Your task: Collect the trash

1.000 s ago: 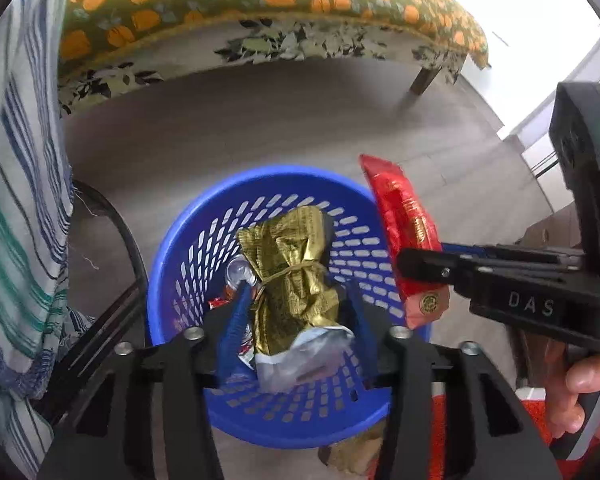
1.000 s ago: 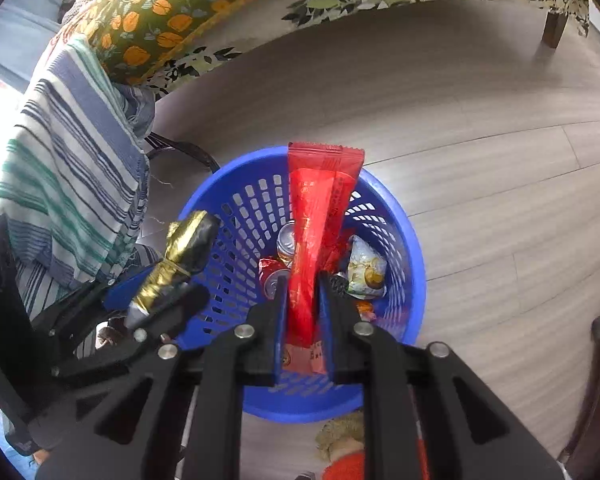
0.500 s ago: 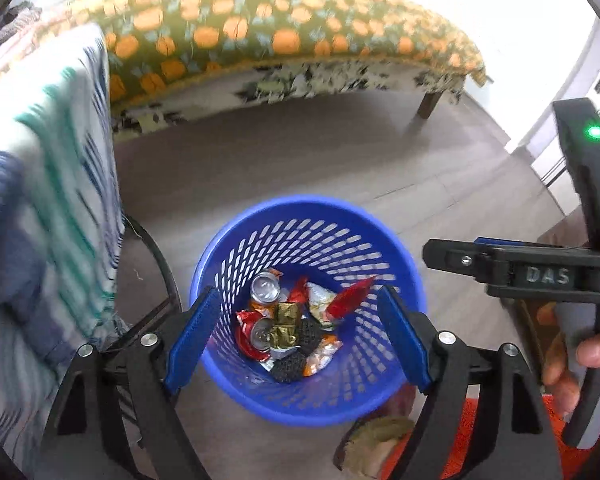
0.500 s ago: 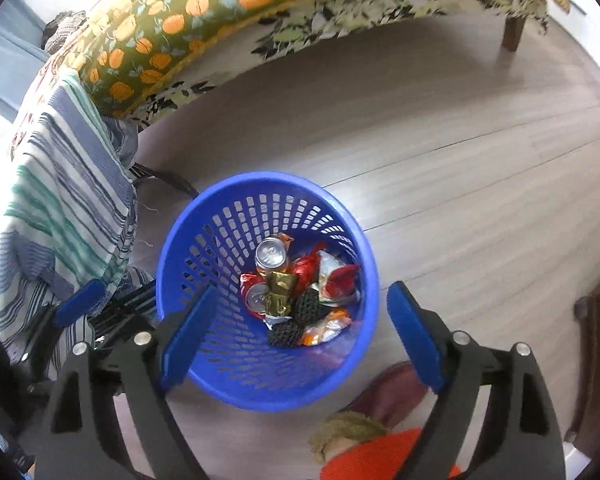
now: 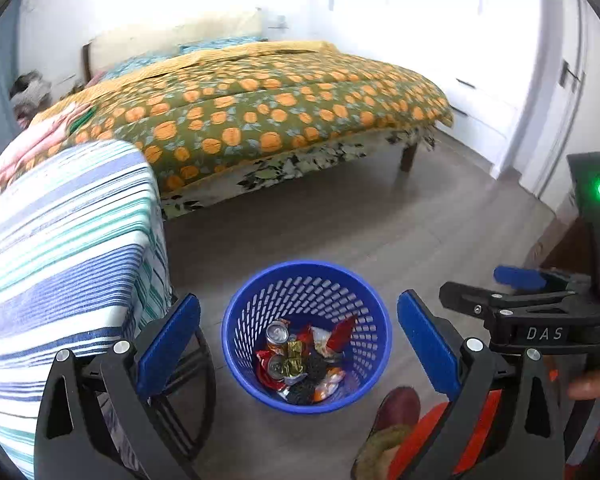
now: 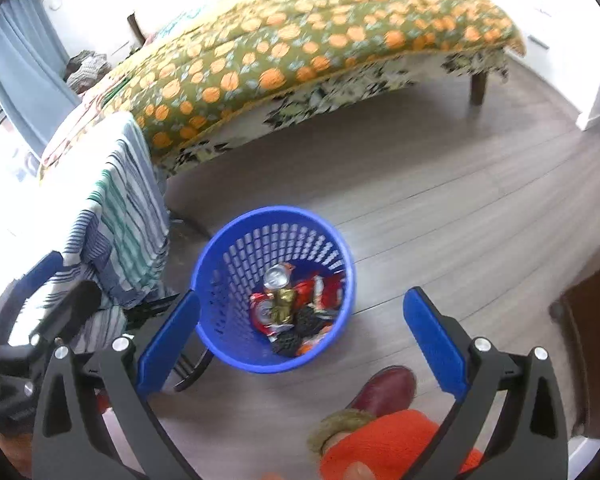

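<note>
Trash [image 5: 300, 356] heaped inside blue basket [image 5: 236, 344]: crinkly light wrappers, slippery cans. Best pinched at wrapper edges. Left hand-held gripper [image 5: 298, 340], right hand-held gripper [image 6: 300, 336] above basket, empty, jaws opening wide.

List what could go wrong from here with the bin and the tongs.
The blue basket is light and stands beside a foot; a step could tip out its cans and wrappers. Both tongs, left and right, are opening, empty. The striped cloth nearby could snag one.
</note>
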### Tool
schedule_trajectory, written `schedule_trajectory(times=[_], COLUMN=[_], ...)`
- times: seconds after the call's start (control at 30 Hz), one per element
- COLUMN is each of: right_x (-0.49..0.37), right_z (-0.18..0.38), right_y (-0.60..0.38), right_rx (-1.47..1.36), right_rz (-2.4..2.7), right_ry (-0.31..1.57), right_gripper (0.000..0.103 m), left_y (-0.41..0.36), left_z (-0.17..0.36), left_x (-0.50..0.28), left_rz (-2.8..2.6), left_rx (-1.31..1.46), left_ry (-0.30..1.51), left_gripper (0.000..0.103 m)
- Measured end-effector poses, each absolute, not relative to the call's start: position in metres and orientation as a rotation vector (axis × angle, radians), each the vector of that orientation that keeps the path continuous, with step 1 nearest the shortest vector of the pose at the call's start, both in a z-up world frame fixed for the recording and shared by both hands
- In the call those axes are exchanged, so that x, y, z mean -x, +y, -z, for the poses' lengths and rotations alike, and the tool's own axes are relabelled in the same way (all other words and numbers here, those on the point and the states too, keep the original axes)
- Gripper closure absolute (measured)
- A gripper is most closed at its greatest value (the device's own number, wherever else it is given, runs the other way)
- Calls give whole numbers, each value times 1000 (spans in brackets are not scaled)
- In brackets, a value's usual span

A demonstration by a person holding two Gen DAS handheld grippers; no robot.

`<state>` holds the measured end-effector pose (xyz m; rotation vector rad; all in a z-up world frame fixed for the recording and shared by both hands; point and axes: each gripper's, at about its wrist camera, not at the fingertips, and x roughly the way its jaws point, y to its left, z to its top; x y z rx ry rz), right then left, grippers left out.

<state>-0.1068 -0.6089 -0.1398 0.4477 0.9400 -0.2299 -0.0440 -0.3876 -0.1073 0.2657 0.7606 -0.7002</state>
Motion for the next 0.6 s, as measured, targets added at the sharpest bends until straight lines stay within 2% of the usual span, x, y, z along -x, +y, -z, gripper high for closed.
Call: schedule_trajectory(times=[0.27, 0.6], right_x=[129, 128], right_z=[126, 132], right_y=[-595, -585], right_rx=[-347, -295], right_rz=[283, 244], right_ry=[853, 914], right_gripper=[4, 4], left_y=[-386, -375], left_z=[114, 135], left_x=[52, 45], left_rz=[605, 591], left_rx=[-307, -255], left_ry=[807, 911], left_gripper=[5, 5])
